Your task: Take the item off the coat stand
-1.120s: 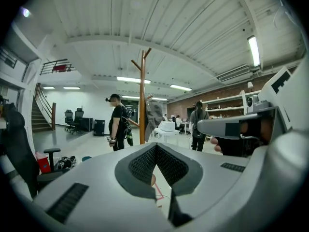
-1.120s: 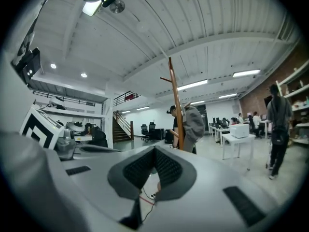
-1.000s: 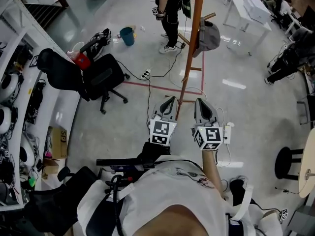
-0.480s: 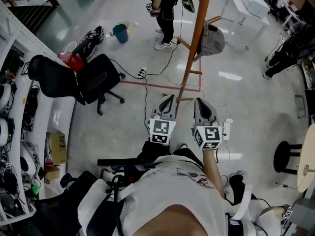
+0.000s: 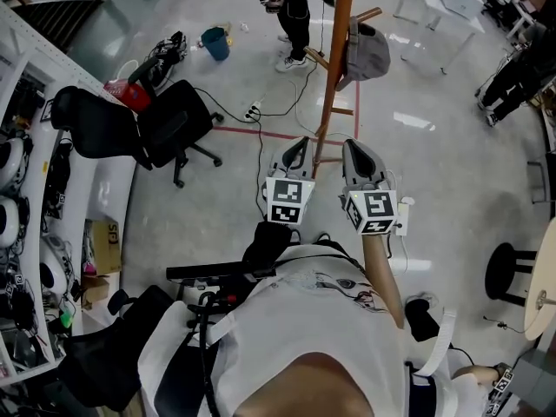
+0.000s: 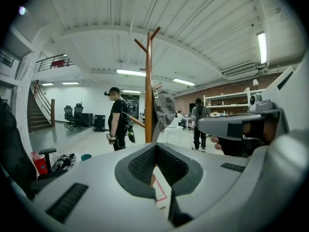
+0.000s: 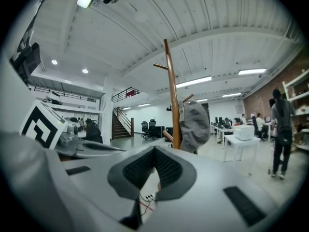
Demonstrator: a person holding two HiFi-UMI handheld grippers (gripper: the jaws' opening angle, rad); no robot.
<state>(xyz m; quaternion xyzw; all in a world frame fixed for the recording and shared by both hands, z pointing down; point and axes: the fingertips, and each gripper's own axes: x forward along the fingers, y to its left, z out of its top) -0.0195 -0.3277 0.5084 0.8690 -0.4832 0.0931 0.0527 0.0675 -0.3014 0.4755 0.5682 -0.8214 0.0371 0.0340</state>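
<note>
Still clenched empty, left gripper (image 5: 298,144) and right gripper (image 5: 353,147) have neared the coat stand (image 5: 334,69) — cap (image 5: 367,53) still hanging.

To your left, a black chair (image 5: 169,130) is standing beside a white shelf (image 5: 48,63). Beyond it, a red bag (image 5: 128,95) and a blue bucket (image 5: 215,42) are sitting on the floor (image 5: 452,189), with black gear (image 5: 169,55) lying between them. A person (image 5: 294,11) in black is standing farther off, right of the bucket. A white power strip (image 5: 255,109) is lying near a red tape line (image 5: 261,134), with a black cable trailing from it. A white table (image 5: 439,3) is standing at the far right. A black stool (image 5: 506,276) is sitting on your right, and a cardboard box (image 5: 104,246) is resting by the shelf. Stairs (image 7: 119,124) are rising at the back of the hall.
</note>
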